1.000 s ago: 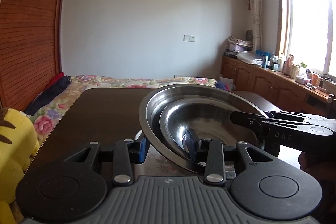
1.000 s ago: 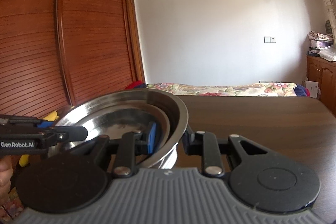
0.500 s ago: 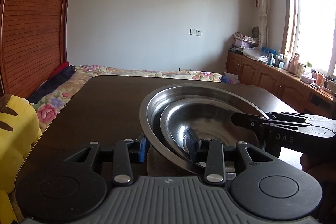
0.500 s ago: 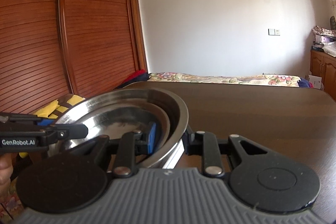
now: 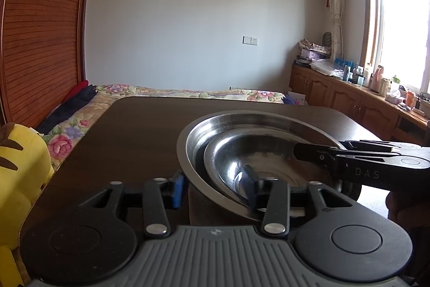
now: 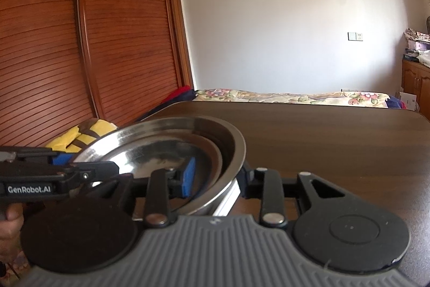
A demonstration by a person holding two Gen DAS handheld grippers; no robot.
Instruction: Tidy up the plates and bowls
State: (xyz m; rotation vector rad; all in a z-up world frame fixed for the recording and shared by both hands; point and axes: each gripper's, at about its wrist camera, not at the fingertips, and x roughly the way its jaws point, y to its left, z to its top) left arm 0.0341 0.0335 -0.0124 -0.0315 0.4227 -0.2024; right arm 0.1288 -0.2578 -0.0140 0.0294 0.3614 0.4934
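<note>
A large steel bowl has a smaller steel bowl nested inside it, and both tilt above the dark wooden table. My left gripper is shut on the stack's left rim, with its blue pad outside and the other finger inside. My right gripper reaches in from the right onto the opposite rim. In the right wrist view my right gripper clamps the large bowl, its blue pad inside near the smaller bowl. My left gripper holds the far side. A pale metal edge shows under the stack.
The table stretches ahead to a floral bed. A yellow plush toy sits off the table's left edge, beside a wooden slatted wardrobe. Wooden cabinets with bottles line the right wall. A hand grips the left tool.
Both grippers moved together with the nested bowls, and more of the table top shows beyond the bowls now. The bowls have kept their place between the fingers.
</note>
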